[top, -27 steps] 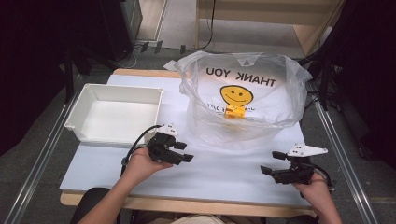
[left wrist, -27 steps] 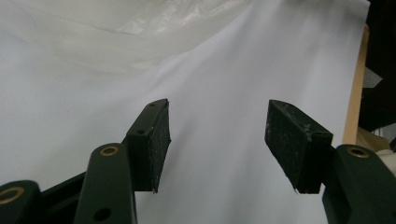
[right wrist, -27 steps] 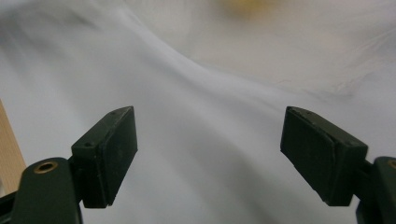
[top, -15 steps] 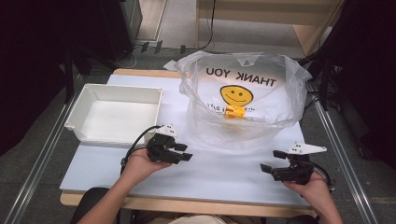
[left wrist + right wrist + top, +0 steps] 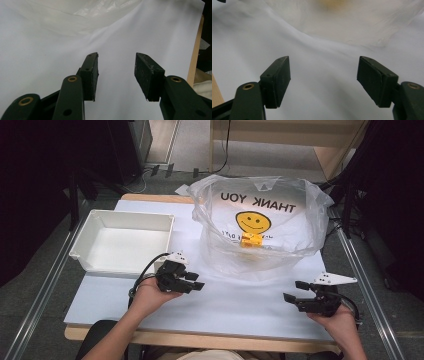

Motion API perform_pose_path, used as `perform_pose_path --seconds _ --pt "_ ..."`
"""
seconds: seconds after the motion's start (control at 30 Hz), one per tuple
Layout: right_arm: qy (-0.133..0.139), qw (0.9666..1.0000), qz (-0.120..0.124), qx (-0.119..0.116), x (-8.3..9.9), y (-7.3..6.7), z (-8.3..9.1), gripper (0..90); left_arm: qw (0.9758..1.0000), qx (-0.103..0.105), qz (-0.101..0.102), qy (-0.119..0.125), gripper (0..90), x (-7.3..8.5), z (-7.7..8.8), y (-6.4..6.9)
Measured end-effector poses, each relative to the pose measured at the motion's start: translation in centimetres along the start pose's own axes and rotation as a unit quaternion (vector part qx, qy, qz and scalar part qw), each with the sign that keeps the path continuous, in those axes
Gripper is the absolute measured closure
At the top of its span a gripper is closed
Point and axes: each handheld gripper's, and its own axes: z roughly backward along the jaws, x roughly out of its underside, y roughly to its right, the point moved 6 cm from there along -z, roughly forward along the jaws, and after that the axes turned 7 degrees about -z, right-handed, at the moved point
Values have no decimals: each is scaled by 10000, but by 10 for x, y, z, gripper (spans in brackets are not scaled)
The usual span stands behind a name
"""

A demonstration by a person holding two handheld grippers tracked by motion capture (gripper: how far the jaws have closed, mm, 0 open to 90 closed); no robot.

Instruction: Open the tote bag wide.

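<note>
A clear plastic bag (image 5: 260, 225) printed with THANK YOU and a yellow smiley stands open on the white table (image 5: 235, 302), toward the back right. A small yellow object (image 5: 251, 240) lies inside it. My left gripper (image 5: 196, 281) hovers open near the table's front left, its jaws pointing right at the bag's base (image 5: 75, 15). My right gripper (image 5: 295, 291) is open at the front right, with its jaws aimed left. In the right gripper view the bag's edge (image 5: 342, 22) lies just ahead of the empty jaws.
A white rectangular tray (image 5: 122, 240) sits empty at the table's left, behind my left hand. Metal rails run along both sides of the table. The wooden front edge (image 5: 200, 340) borders the white sheet.
Both grippers have shifted only slightly; the left one drifted a little to the right toward the bag. Both stay open.
</note>
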Motion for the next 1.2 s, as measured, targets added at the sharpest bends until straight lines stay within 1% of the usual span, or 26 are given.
perform_pose_path --seconds 0.1,0.17,0.23,0.3,0.33,0.37,0.43,0.5,0.53,0.57,0.6,0.63,0.67,0.73,0.77,0.8,0.83,0.87,0.93,0.97,1.0,1.03,1.07,1.1,1.17,1.2 --pt "16 10000 7 4 0 1 2 302 10000 -1 -26 -3 542 0 0 0" --pt "11 10000 -34 0 0 2 2 313 10000 7 -3 20 537 -2 0 1" --pt "-1 10000 -75 -18 -2 3 4 336 9999 61 -90 -23 528 -5 2 2" --pt "13 9999 -104 -19 -4 4 7 359 9999 36 -150 -49 513 -10 6 4" --pt "8 9999 -133 -55 -5 4 8 366 9999 59 -130 24 512 -13 8 6" --pt "10 9999 -160 -54 -7 4 10 370 9998 133 -104 67 513 -17 11 7" --pt "65 9998 -179 -56 -12 6 15 391 9996 248 11 125 521 -23 17 9" --pt "165 9996 -215 -86 -19 7 20 416 9997 219 -38 107 531 -28 21 11" --pt "199 9996 -168 -89 -23 8 23 425 9997 219 -38 107 534 -28 21 11" --pt "199 9997 -99 -43 -26 9 26 436 9998 151 -129 95 540 -33 27 11" --pt "226 9997 -45 -19 -29 10 29 452 9997 147 -145 109 546 -36 29 11" --pt "253 9997 13 4 -32 13 32 470 9996 176 -139 140 553 -38 32 11" --pt "253 9997 -9 18 -34 15 36 481 9995 232 -152 181 563 -41 36 11" --pt "325 9995 -32 48 -41 21 42 512 9993 240 -181 225 583 -46 42 12" --pt "306 9995 -73 71 -44 24 45 511 9992 239 -200 236 601 -49 45 13" --pt "306 9995 -73 71 -44 24 45 511 9992 239 -200 236 615 -49 45 13" --pt "227 9996 -140 56 -50 31 48 546 9988 312 -233 309 626 -54 51 14" --pt "222 9996 -155 100 -53 34 50 569 9985 338 -247 348 640 -56 54 15" --pt "225 9996 -136 113 -59 40 53 611 9983 301 -318 376 668 -61 58 14" --pt "237 9996 -124 134 -63 42 55 633 9981 327 -340 402 685 -62 60 14" --pt "221 9995 -160 129 -65 43 55 652 9980 320 -341 423 695 -65 62 14" --pt "200 9995 -153 163 -70 47 56 657 9980 291 -369 424 703 -67 63 13" --pt "180 9995 -152 188 -74 50 56 675 9981 256 -419 381 706 -69 64 12" --pt "177 9995 -150 199 -78 53 57 685 9982 237 -417 373 703 -71 65 13" --pt "198 9993 -221 243 -85 59 58 698 9984 203 -409 333 667 -76 68 12" --pt "193 9991 -237 287 -89 62 59 710 9983 189 -408 366 654 -79 70 12"
